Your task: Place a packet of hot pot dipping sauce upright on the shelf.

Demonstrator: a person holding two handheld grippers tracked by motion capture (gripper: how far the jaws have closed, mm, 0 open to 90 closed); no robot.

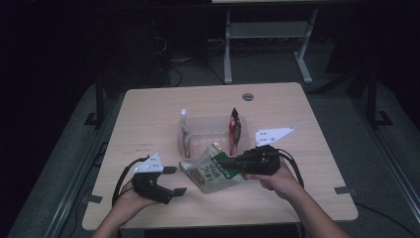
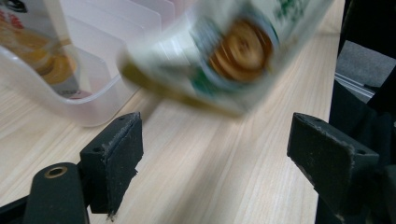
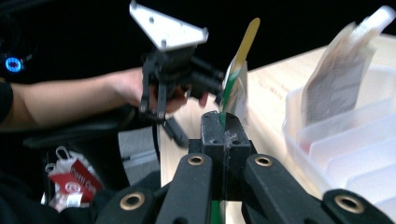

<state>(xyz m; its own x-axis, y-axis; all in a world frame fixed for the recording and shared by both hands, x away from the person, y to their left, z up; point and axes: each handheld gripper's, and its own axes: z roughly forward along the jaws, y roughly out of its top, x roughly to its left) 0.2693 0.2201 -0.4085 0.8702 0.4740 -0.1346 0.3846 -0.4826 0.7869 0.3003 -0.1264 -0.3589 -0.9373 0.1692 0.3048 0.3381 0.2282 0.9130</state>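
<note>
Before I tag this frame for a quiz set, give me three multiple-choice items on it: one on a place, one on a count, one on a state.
1. Where is the green packet?
A. flat in the clear bin
B. in the right gripper, at the bin's near side
C. on the floor

2. How many packets stand in the clear bin?
A. two
B. none
C. five

3. How do the left gripper's jaws stand?
A. clamped on the packet
B. open, nothing between them
C. shut on the bin wall

Key: 1 B, the right gripper pinches the packet's edge, its jaws pressed together in the right gripper view. 2 A, a pale packet and a red packet stand there. 3 B, the left gripper shows bare table between its pads.
</note>
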